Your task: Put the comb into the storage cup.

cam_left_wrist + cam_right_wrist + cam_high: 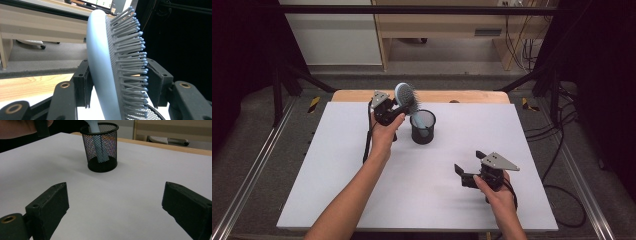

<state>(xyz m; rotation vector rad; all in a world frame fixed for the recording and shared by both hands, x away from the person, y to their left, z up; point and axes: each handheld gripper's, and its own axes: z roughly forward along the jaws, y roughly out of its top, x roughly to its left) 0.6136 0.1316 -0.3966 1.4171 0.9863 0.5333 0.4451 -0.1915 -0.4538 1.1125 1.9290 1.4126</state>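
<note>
Left claw [398,111] squeezes the blue hairbrush [406,97] by its head; we see the handle down in the black mesh cup [422,127]. Right claw [471,169] is wide open w/ nothing in it, near the table [337,165] front.

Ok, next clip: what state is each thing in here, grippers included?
Light blue plastic hairbrush: handle down inside the cup, head tilted above the rim, gripped.
Black wire-mesh cup: upright on the white table, holding the brush handle.
Left gripper: jaws shut on the brush head.
Right gripper: jaws open, holding nothing.
</note>
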